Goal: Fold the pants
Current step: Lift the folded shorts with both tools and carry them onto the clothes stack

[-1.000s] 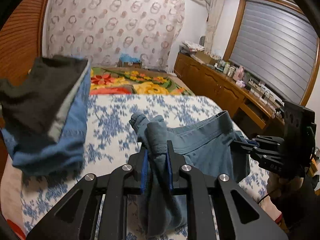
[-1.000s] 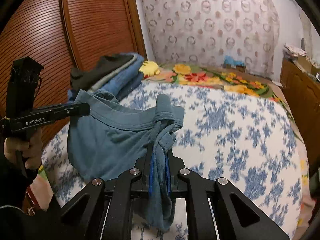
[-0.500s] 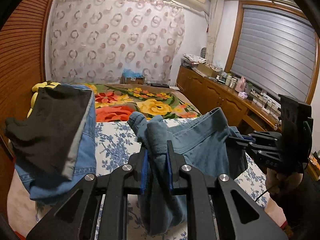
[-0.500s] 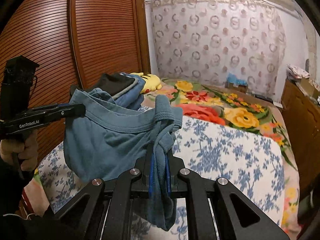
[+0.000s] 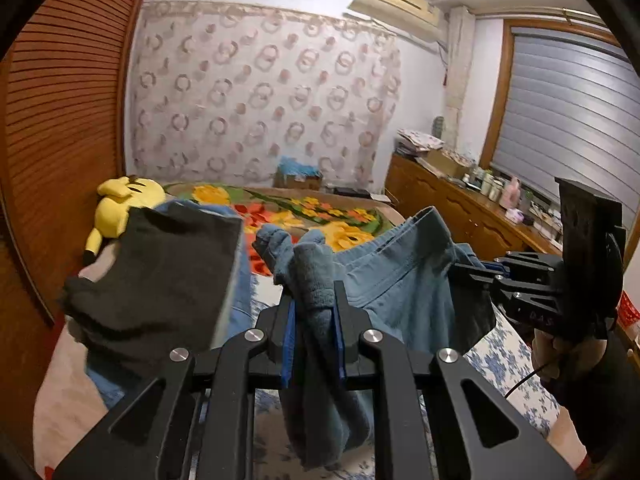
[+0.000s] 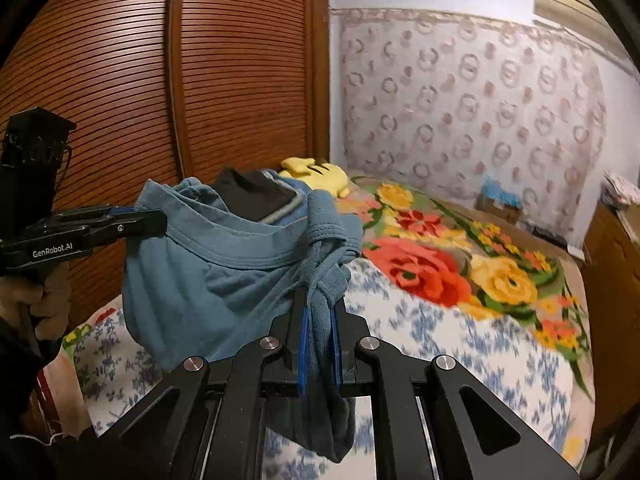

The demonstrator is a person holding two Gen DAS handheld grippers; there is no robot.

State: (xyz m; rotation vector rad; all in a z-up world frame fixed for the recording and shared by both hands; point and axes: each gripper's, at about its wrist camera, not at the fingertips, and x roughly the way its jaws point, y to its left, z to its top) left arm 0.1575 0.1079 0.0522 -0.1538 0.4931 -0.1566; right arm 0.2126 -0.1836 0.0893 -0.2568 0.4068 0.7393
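Observation:
The blue pants [image 5: 396, 284] hang in the air between my two grippers, held by the waistband above the bed. My left gripper [image 5: 314, 300] is shut on one bunched end of the waistband. My right gripper [image 6: 320, 312] is shut on the other end. In the right wrist view the pants [image 6: 200, 288] sag as a pouch between the two. The left gripper shows there too [image 6: 158, 222], and the right gripper shows in the left wrist view [image 5: 460, 270]. The legs hang below, mostly hidden.
A stack of folded clothes [image 5: 160, 280], black on top of denim, lies at the left of the bed. A yellow plush toy [image 5: 116, 212] lies behind it. The bed has a blue floral sheet [image 6: 460, 348] and a flowered blanket [image 6: 432, 264]. A wooden wardrobe [image 6: 200, 80] stands left, a dresser [image 5: 452, 208] right.
Both grippers have lifted the pants higher and tilted up, so more of the far wall and blanket shows. The grip on the waistband is unchanged.

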